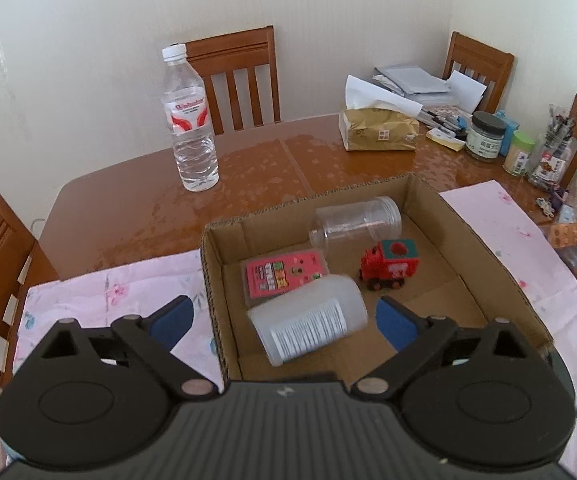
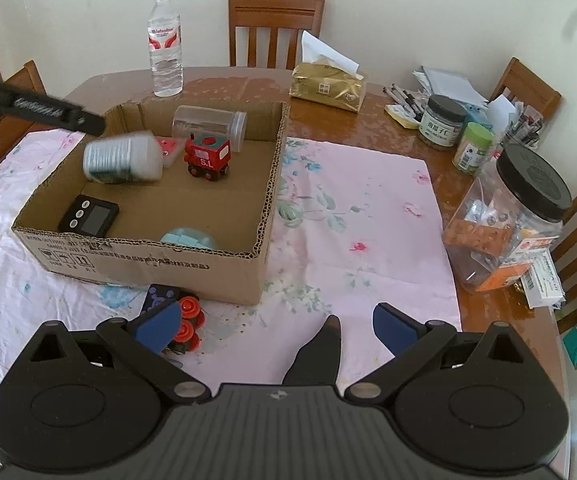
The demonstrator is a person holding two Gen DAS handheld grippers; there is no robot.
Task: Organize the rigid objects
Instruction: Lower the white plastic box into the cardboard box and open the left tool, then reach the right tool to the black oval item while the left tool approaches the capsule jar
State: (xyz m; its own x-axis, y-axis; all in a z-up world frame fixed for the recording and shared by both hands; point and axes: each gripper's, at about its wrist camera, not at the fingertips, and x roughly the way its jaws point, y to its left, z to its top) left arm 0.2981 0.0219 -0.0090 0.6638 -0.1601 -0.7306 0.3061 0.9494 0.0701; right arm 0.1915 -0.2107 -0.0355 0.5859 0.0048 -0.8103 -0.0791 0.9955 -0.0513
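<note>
An open cardboard box (image 1: 484,252) (image 2: 266,200) sits on a pink floral cloth. In it lie a frosted plastic cup (image 1: 308,320) (image 2: 122,156), blurred in the right wrist view, a clear jar (image 1: 354,222) (image 2: 208,122), a red toy train (image 1: 388,266) (image 2: 207,158), a pink card game (image 1: 284,274), a black timer (image 2: 88,216) and a pale blue object (image 2: 188,238). My left gripper (image 1: 284,320) is open above the box, over the cup. My right gripper (image 2: 276,326) is open and empty over the cloth. A toy with orange wheels (image 2: 186,326) lies by its left finger.
A water bottle (image 1: 190,120) (image 2: 165,44) stands on the wooden table behind the box. A tissue pack (image 1: 380,130) (image 2: 328,84), jars (image 2: 442,122), pens and papers crowd the right side. A large black-lidded jar (image 2: 516,216) stands at the right. Chairs surround the table.
</note>
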